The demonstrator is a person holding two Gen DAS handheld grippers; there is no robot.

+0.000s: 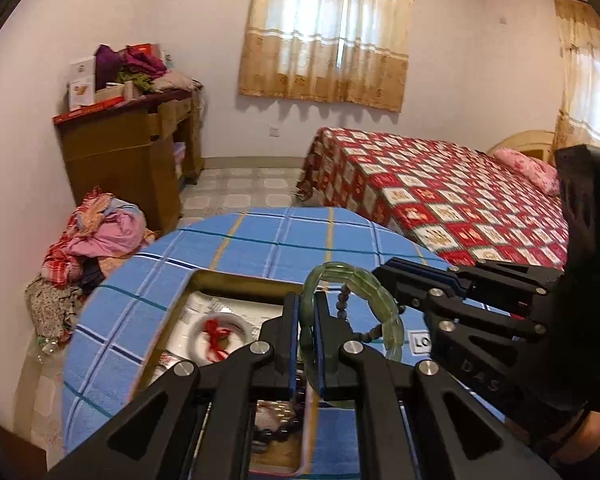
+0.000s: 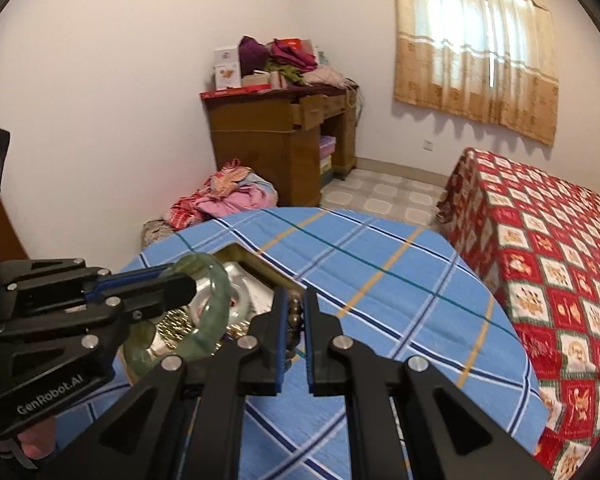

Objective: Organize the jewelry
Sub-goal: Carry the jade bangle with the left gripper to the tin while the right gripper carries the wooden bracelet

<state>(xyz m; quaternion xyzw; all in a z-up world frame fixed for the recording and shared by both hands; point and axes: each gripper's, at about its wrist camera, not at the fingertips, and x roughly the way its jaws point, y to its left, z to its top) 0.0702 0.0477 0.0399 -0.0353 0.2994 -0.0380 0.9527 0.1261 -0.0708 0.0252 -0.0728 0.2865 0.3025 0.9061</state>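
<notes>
Left gripper [image 1: 307, 334] clamps a green bangle [image 1: 388, 300] above the box [image 1: 236, 280]. Right gripper [image 2: 296, 320] pinches what appears to be a bead string [image 2: 295, 312]. Step: separating them. Next: lower each into the box.

A box [image 1: 204, 280] lies on the table [image 1: 260, 240], the bed [image 1: 440, 192] behind right.

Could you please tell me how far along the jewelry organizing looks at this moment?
Partly done: a white bangle with red thread already lies in the open tray on the blue plaid table. In hand: the left gripper is shut on a green jade bangle, and the right gripper is shut on a dark bead string. Left: both pieces still need setting down.
</notes>
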